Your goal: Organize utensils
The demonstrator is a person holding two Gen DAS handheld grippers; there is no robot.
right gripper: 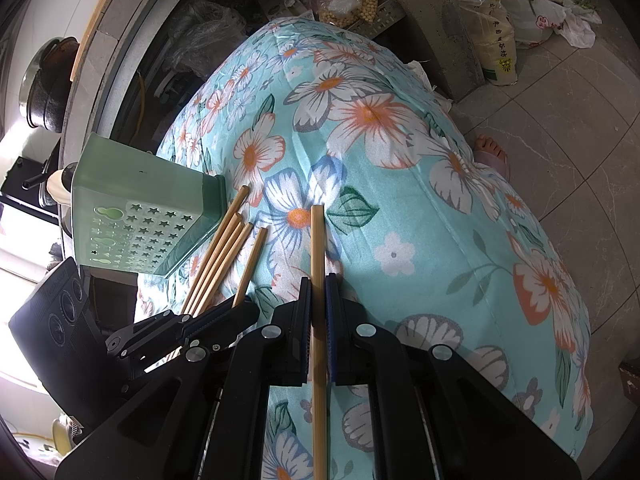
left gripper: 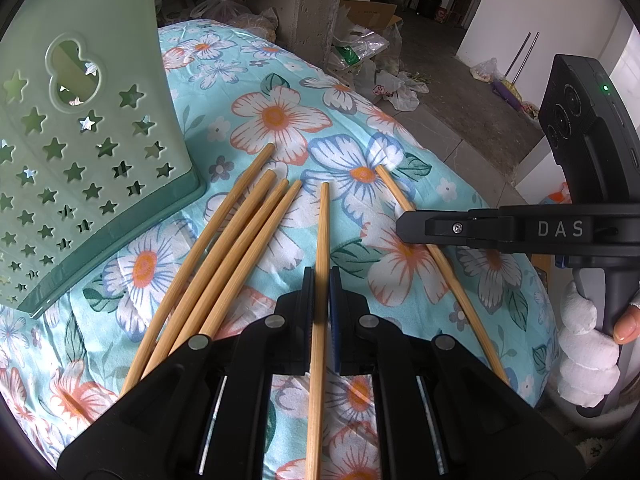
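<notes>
While each clamps one stick:
Left gripper (left gripper: 320, 276): closed on a bamboo chopstick (left gripper: 322, 248).
Right gripper (right gripper: 318, 284): closed on another bamboo chopstick (right gripper: 317, 248).
Green star-cut plastic holder (left gripper: 72, 160): beside four loose chopsticks (left gripper: 224, 248).

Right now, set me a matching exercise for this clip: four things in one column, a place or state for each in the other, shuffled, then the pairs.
Column one:
1. left gripper
2. right gripper
3. green holder
4. four loose chopsticks

Column two:
A. lies on the floral cloth, star cut-outs showing
B. shut on the middle chopstick
C. fanned together on the cloth beside the holder
D. shut on the outermost chopstick, far from the holder

Pairs: 1-B, 2-D, 3-A, 4-C
</notes>
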